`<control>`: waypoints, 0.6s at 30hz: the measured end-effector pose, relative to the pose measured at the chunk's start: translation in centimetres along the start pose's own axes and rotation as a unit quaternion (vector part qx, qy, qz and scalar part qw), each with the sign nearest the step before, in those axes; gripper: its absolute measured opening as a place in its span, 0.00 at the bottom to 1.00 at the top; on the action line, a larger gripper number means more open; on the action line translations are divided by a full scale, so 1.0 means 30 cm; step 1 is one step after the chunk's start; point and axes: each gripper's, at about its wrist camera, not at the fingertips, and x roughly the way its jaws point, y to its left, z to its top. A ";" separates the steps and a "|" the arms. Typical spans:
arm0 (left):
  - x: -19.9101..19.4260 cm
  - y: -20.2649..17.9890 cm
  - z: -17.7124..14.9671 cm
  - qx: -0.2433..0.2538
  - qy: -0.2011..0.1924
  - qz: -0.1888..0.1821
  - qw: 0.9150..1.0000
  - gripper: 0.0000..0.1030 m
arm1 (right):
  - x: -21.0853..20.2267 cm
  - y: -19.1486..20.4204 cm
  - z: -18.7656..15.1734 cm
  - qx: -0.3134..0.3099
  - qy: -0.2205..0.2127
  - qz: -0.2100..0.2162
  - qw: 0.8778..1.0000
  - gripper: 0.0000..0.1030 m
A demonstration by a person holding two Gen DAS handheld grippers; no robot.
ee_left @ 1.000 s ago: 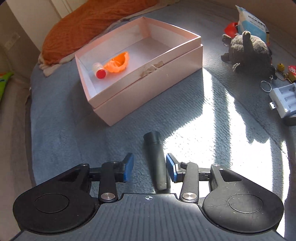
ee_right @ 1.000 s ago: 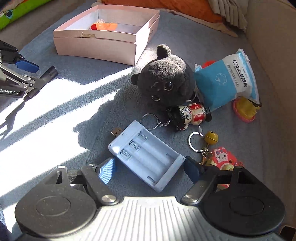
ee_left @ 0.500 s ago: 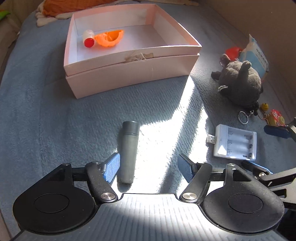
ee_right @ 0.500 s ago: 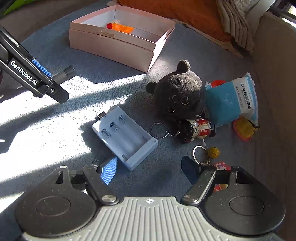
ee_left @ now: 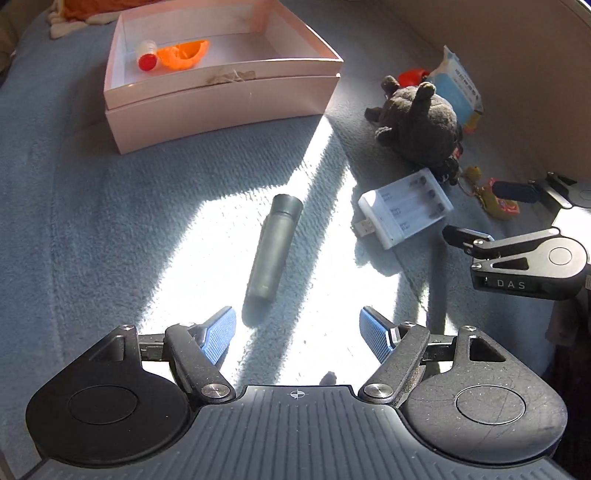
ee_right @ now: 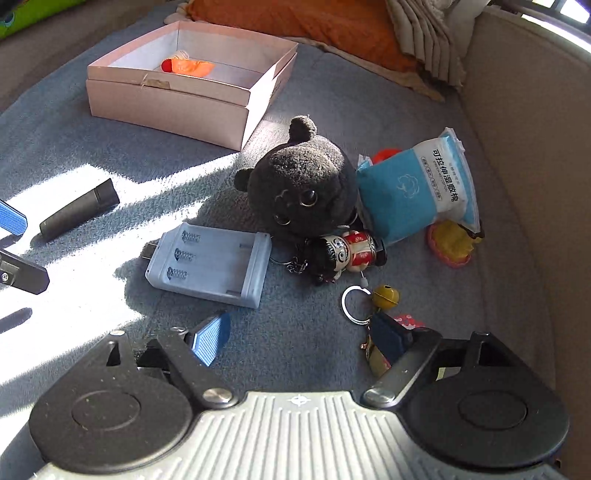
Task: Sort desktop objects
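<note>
My left gripper [ee_left: 297, 325] is open over the sunlit blue blanket, nothing between its blue pads. Just ahead of it lies a dark cylinder [ee_left: 275, 247], free of both fingers, and it also shows in the right wrist view [ee_right: 79, 208]. The jaws of my right gripper [ee_right: 299, 332] are opening with nothing between them. A white battery case [ee_right: 210, 266] lies in front of its left finger. Its right finger lies over a red keychain charm [ee_right: 406, 321]. At the back stands the pink box [ee_left: 221, 79], holding an orange piece [ee_left: 183, 55] and a small red-capped bottle [ee_left: 146, 61].
A dark plush toy [ee_right: 303, 192], a doll keychain [ee_right: 351, 251], a blue wipes pack [ee_right: 417, 192], a yellow bell on a ring [ee_right: 386, 295] and a red-yellow toy [ee_right: 452, 243] crowd the right side. A beige wall [ee_right: 524, 166] rises beyond them. Orange bedding [ee_right: 314, 29] lies behind the box.
The left gripper opened and let go of the dark cylinder, which now lies on the blanket ahead of it. The right jaws spread wider, and the battery case is no longer between them.
</note>
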 end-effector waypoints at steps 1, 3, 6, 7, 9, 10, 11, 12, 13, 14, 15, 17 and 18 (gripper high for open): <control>0.002 0.004 -0.002 0.000 -0.004 0.014 1.000 0.69 | 0.001 0.005 -0.001 -0.003 0.000 0.000 1.000 0.81; 0.014 0.014 0.009 -0.014 -0.007 0.029 0.999 0.55 | 0.009 0.018 -0.003 -0.009 0.000 0.001 1.000 0.81; 0.033 0.006 0.034 -0.008 -0.011 0.050 0.999 0.33 | 0.004 0.023 -0.008 -0.013 0.001 0.000 1.000 0.81; 0.039 -0.007 0.042 0.005 -0.012 0.061 0.998 0.26 | 0.001 0.022 -0.009 -0.013 0.001 0.000 1.000 0.81; 0.041 -0.021 0.049 0.025 -0.015 0.075 0.997 0.21 | -0.001 0.020 -0.010 -0.011 0.001 -0.001 1.000 0.82; 0.039 -0.025 0.051 0.033 -0.017 0.079 0.996 0.21 | -0.001 0.020 -0.010 -0.011 0.002 -0.001 1.000 0.82; 0.036 -0.026 0.053 0.041 -0.017 0.085 0.995 0.21 | -0.001 0.020 -0.010 -0.010 0.002 -0.002 1.000 0.82; 0.033 -0.024 0.055 0.047 -0.017 0.091 0.995 0.21 | -0.001 0.020 -0.010 -0.011 0.002 -0.001 1.000 0.82; 0.032 -0.021 0.057 0.052 -0.017 0.099 0.994 0.21 | -0.003 0.022 -0.011 -0.011 0.002 -0.001 1.000 0.82; 0.029 -0.013 0.060 0.057 -0.019 0.108 0.992 0.21 | -0.004 0.024 -0.012 -0.012 0.002 -0.001 1.000 0.82; 0.025 -0.005 0.062 0.062 -0.021 0.119 0.991 0.21 | -0.006 0.025 -0.012 -0.012 0.002 0.000 1.000 0.82; 0.015 0.013 0.067 0.080 -0.034 0.150 0.985 0.22 | -0.009 0.029 -0.013 -0.012 0.001 0.001 1.000 0.82; 0.008 0.025 0.069 0.093 -0.047 0.178 0.979 0.24 | -0.010 0.031 -0.014 -0.012 0.001 0.002 1.000 0.82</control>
